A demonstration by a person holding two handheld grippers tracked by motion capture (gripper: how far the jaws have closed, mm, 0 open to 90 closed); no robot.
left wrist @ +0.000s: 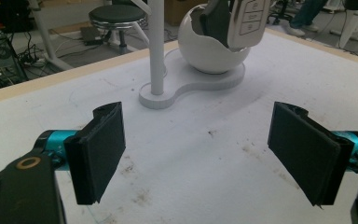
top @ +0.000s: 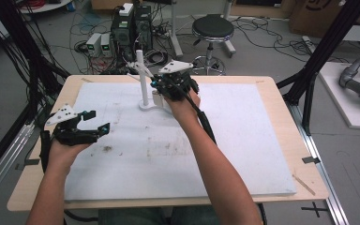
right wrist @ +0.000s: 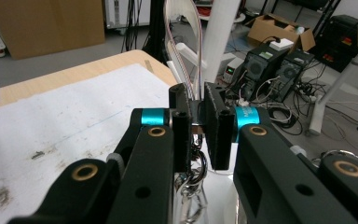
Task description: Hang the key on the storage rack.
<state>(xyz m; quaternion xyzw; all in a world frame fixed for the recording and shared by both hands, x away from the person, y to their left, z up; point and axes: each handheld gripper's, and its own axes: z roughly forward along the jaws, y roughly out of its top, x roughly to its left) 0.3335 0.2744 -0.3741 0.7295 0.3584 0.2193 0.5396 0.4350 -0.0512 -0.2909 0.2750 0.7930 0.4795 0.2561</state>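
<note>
right gripper (right wrist: 196,126) — pinching keyring strap (right wrist: 192,70) over bowl (left wrist: 212,44), likely hanging it | left gripper (left wrist: 205,154) — spread, idle

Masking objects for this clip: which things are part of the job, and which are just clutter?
In play:
- right gripper, shut on keychain
- key fob, at the white bowl
- stand post
- left gripper, open, idle over the mat

Clutter:
- stool
- computer towers
- cardboard box
- floor cables
</note>
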